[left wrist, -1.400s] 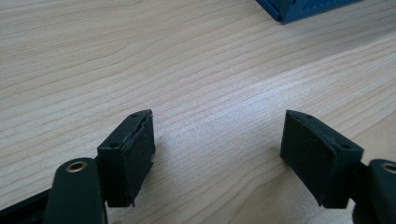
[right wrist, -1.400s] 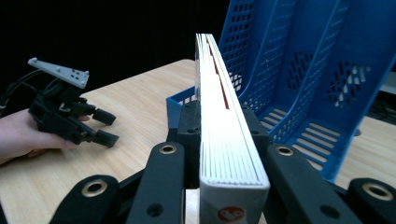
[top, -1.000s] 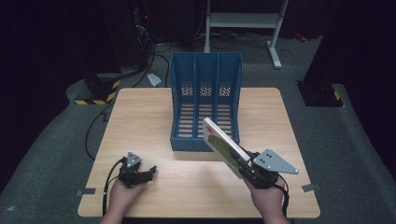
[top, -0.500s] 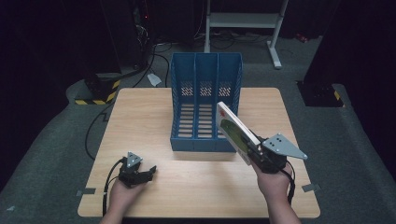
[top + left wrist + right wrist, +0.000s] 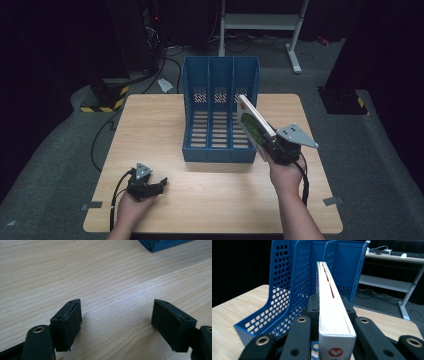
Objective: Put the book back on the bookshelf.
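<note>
Clamped in the right claw (image 5: pixel 270 145), a thin white book (image 5: pixel 254 126) with a green cover rises tilted above the wooden surface (image 5: pixel 150 130), just off the front right corner of a blue three-slot file rack (image 5: pixel 220 107). Seen from the right gripper view, both black jaws press the book (image 5: pixel 329 307) at its sides, its page edges facing up, with the rack's perforated dividers (image 5: pixel 287 290) standing close to its left. Near the surface's front left corner, the left claw (image 5: pixel 152 187) rests low in the person's hand, jaws standing wide apart over bare wood (image 5: pixel 112 290) with nothing between them.
</note>
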Demonstrator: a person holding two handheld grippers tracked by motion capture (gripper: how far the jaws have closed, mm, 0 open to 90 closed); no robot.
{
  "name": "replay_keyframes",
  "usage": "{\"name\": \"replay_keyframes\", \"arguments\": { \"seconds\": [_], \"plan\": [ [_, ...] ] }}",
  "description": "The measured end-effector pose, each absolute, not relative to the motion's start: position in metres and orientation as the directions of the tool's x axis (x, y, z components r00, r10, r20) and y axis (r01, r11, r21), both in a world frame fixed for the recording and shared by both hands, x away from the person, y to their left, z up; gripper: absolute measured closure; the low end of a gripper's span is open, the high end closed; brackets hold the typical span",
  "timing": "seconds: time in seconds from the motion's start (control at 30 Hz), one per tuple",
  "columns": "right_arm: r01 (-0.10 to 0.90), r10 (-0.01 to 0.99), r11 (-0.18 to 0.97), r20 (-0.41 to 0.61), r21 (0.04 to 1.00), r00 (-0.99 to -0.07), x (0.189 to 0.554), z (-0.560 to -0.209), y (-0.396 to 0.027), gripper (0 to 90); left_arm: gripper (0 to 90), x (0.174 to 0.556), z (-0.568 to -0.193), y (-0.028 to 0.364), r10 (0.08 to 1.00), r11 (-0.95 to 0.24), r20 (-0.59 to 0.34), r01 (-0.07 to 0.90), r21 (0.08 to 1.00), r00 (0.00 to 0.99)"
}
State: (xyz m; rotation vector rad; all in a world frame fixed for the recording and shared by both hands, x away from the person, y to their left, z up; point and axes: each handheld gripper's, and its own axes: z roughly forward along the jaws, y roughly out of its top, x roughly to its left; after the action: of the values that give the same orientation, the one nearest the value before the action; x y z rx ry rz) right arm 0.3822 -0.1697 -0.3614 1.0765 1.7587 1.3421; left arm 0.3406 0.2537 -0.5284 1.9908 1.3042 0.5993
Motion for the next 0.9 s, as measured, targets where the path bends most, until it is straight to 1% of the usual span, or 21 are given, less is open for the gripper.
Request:
{"name": "replay_keyframes", "arguments": {
  "seconds": [0.3, 0.6, 0.9],
  "plan": [
    [0.251, 0.917, 0.107, 0.002, 0.962, -0.399, 0.413, -0.366, -0.161, 75.6, 24.3, 0.341, -0.528, 0.254, 0.919, -0.272, 0.013, 0.61, 0.744, 0.395],
    [0.275, 0.93, 0.084, 0.023, 0.958, -0.366, 0.434, -0.37, -0.152, 75.6, 24.2, 0.341, -0.528, 0.254, 0.919, -0.27, 0.01, 0.611, 0.744, 0.395],
    [0.297, 0.94, 0.092, 0.016, 0.951, -0.341, 0.455, -0.378, -0.14, 75.6, 24.2, 0.341, -0.528, 0.254, 0.919, -0.269, 0.008, 0.611, 0.745, 0.394]
  ]
}}
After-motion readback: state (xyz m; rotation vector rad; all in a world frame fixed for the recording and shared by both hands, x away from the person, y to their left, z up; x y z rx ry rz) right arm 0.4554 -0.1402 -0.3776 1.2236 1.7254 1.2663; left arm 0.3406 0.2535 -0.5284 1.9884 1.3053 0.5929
